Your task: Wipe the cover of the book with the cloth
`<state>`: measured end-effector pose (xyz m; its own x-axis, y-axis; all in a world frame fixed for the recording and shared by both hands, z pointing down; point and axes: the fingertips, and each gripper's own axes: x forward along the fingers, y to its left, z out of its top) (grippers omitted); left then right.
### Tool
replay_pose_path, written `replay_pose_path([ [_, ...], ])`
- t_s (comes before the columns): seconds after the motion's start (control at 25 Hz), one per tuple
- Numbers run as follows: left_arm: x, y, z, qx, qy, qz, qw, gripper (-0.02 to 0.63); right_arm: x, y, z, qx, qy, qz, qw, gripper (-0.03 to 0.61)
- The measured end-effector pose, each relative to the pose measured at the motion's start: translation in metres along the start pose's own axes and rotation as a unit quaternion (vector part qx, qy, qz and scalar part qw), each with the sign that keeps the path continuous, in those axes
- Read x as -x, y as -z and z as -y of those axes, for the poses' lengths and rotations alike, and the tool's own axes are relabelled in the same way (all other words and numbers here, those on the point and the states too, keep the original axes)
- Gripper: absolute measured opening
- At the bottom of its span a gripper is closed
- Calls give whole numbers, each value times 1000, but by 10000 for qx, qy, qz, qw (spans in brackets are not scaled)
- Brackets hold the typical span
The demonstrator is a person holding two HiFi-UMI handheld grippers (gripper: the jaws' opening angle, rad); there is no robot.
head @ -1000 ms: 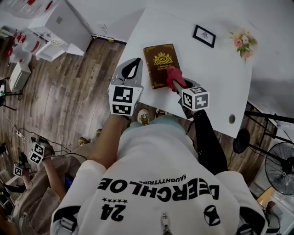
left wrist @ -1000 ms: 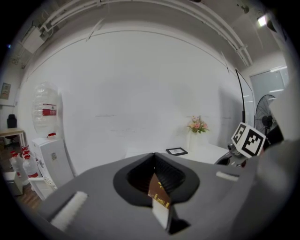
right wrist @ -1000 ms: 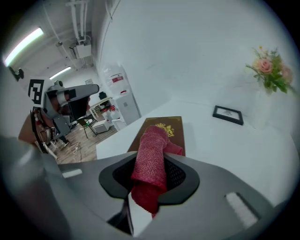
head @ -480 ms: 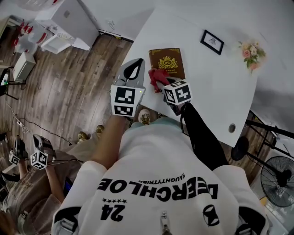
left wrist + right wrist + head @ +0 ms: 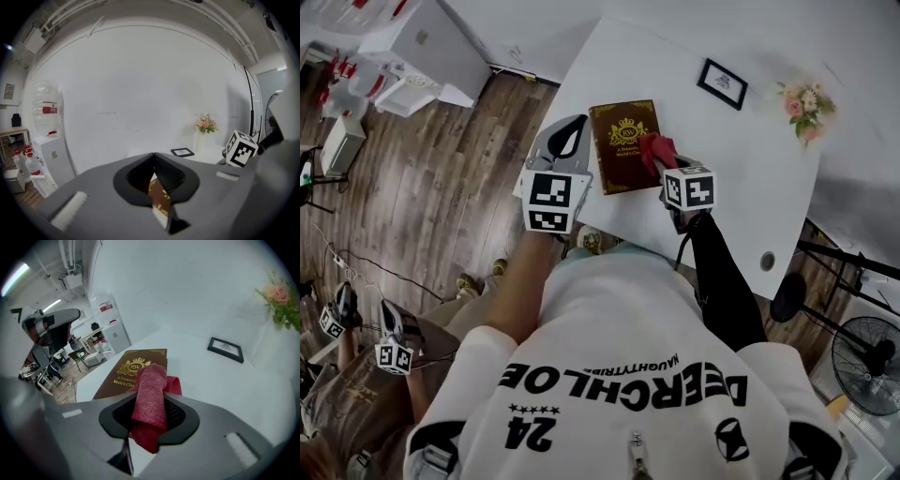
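A brown book (image 5: pixel 621 141) with a gold crest lies on the white table (image 5: pixel 741 178) near its front-left edge. My right gripper (image 5: pixel 663 161) is shut on a red cloth (image 5: pixel 655 150), which rests on the right side of the cover. In the right gripper view the cloth (image 5: pixel 151 392) hangs out between the jaws of the right gripper (image 5: pixel 150 401) over the book (image 5: pixel 125 367). My left gripper (image 5: pixel 577 128) is shut with nothing in it, just left of the book. In the left gripper view a strip of the book (image 5: pixel 160 196) shows behind the left gripper (image 5: pixel 154 157).
A small black picture frame (image 5: pixel 721 77) and a bunch of pink flowers (image 5: pixel 800 97) stand farther back on the table. A cable hole (image 5: pixel 767 261) is near the right edge. Another person with grippers (image 5: pixel 392 356) crouches on the wooden floor at the lower left. A fan (image 5: pixel 865 358) stands at the right.
The right gripper dragged the red cloth to the book's lower left, then back to the cover's right side. The left gripper has stayed beside the book.
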<state>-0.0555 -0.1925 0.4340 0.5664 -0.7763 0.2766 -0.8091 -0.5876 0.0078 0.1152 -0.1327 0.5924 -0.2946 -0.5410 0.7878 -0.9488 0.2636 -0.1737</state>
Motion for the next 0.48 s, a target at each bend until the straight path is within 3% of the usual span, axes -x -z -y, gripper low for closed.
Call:
replay_pose_path([
  [0.24, -8, 0, 0, 21, 8, -32, 10000, 58, 6, -7, 3, 3, -51, 127, 9999, 89],
  [0.48, -12, 4, -3, 63, -100, -86, 9999, 58, -6, -47, -44, 467, -653, 419, 9959, 89],
])
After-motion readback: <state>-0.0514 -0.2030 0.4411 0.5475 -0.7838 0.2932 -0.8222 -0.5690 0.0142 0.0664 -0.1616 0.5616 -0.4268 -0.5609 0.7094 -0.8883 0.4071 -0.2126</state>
